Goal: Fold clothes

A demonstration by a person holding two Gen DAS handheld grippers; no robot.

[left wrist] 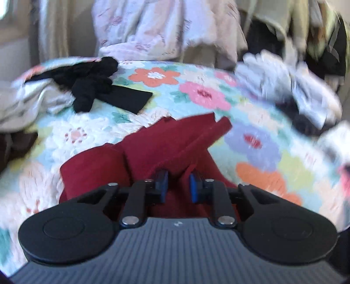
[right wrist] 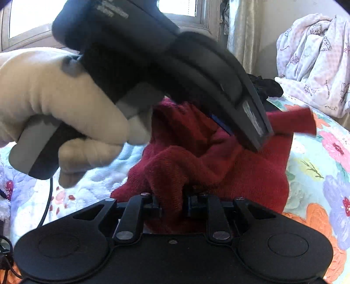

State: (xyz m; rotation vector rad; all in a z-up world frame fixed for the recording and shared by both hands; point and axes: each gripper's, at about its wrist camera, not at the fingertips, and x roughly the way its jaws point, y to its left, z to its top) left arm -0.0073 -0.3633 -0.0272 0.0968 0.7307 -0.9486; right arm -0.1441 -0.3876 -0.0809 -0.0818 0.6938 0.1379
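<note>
Writing: on the left hand-held gripper's dark body [right wrist: 113,13], at 12 o'clock of the right wrist view, pale lettering is seen, too blurred to be read; a small pale mark on the grey ribbed housing at 6 o'clock of the left wrist view cannot be read either.
Red garment: a dark red knitted garment [left wrist: 153,148] is seen lying crumpled on the bed, at the centre of both views [right wrist: 218,170].
Left hand-held gripper: the left hand-held gripper [left wrist: 179,184] is shown at 6 o'clock of its own view, its blue pads [left wrist: 193,187] brought close together with a raised fold of the red garment caught between them; a narrow gap is seen lower down, so how firmly the cloth is pressed cannot be told.
Right hand-held gripper: the right hand-held gripper [right wrist: 175,204] is seen at 6 o'clock of its view, narrowly parted and pinching a thick bunch of the red garment.
Bed: a quilted cover with large orange, pink and lilac flowers [left wrist: 196,87] is seen under everything.
Only in left wrist view: a black garment [left wrist: 91,87] at 10 o'clock in full, a blurred white and grey cloth [left wrist: 284,83] at 2 o'clock, and dark clothes behind it.
Only in right wrist view: a gloved hand in cream fabric [right wrist: 54,104] at 9 o'clock, wrapped round the left hand-held gripper's handle; a window [right wrist: 32,17] at 11 o'clock; a curtain [right wrist: 242,32] at 1 o'clock.
In both views: a pale printed blanket [right wrist: 312,61], heaped at the far side of the bed [left wrist: 153,28].
</note>
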